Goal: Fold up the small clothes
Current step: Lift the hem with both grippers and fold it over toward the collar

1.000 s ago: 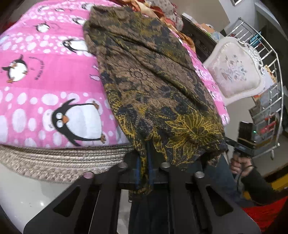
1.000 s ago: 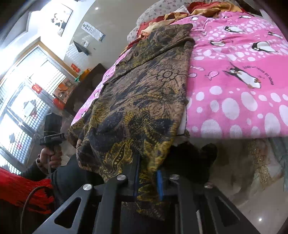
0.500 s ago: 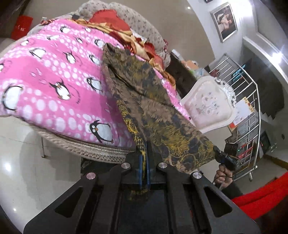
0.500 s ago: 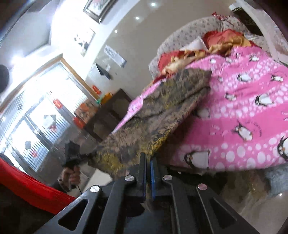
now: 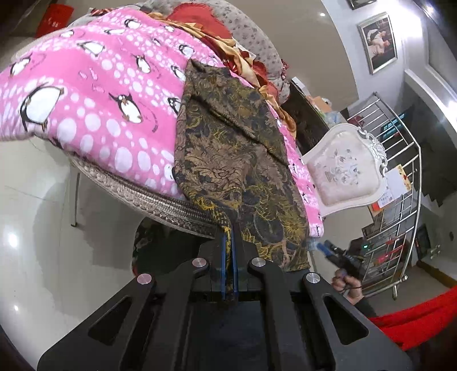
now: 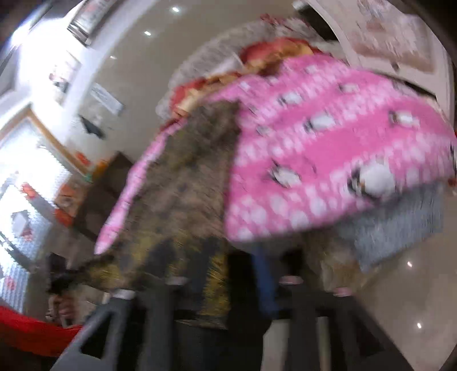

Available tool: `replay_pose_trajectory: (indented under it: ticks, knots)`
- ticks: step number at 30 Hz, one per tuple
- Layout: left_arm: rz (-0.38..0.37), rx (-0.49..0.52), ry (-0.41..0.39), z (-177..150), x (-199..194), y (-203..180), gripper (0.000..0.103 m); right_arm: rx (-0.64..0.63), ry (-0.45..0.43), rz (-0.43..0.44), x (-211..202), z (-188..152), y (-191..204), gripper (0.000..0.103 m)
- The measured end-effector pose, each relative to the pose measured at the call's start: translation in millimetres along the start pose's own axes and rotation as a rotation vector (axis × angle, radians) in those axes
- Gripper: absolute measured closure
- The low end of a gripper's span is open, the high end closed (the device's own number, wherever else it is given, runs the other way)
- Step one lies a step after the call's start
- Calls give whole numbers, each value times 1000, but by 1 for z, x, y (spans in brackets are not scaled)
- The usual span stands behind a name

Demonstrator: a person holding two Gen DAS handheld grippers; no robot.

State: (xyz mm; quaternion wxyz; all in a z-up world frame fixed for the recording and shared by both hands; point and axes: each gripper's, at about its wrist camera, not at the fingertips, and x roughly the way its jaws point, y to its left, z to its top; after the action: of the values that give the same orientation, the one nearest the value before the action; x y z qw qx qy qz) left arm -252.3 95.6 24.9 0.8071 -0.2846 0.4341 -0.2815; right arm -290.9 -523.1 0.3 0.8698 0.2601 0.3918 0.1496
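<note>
A brown and gold batik garment (image 5: 234, 148) lies lengthwise on a pink penguin blanket (image 5: 94, 94) and hangs over the near edge. My left gripper (image 5: 228, 228) is shut on the garment's near hem corner. In that view my right gripper (image 5: 324, 247) shows at the garment's other near corner. The right wrist view is blurred by motion; the garment (image 6: 182, 199) hangs in front of my right gripper (image 6: 237, 256), whose fingers stand apart with a fold of cloth between them.
The blanket covers a bed with a woven edge (image 5: 148, 197). A white upholstered chair (image 5: 345, 174) and a metal rack (image 5: 400, 199) stand to the right. Red and gold bedding (image 5: 205, 25) is piled at the far end. Glossy floor (image 5: 37, 242) is below.
Both grippers have pulled back and down from the bed, drawing the garment's near end out over the edge. The right gripper's fingers, shut on the hem before, now stand apart.
</note>
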Motion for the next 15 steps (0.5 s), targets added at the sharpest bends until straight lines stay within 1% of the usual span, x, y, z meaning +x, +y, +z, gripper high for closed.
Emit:
replay_pose_trajectory:
  ticks: [1,3,5,8,10,11,12,13,14,15]
  knots:
    - [3,-3,3,0,1,0,101,-2,9,15,9,-2,-1,46]
    - [3,-7,8,0,3,1,101,-22,32,108,28,-7,-3,46]
    - [7,-14,9,0,4,2,101,-47,41,164,45,-8,-7,46]
    - [9,-19,8,2,5,4,101,-31,105,275,76,-11,-15,46]
    - [12,-23,6,2,5,5,101,-62,135,349,83,-13,-9,53]
    - [11,-24,7,2,5,5,101,-85,129,378,81,-13,-4,53]
    - [11,-25,8,1,5,4,101,-83,139,455,79,-14,0,59]
    - [11,-27,9,0,6,4,101,-76,153,509,77,-14,2,63]
    - [11,-28,12,0,6,5,101,-81,161,524,76,-14,5,63]
    - [14,-27,15,-1,7,5,101,-87,171,520,77,-14,6,64]
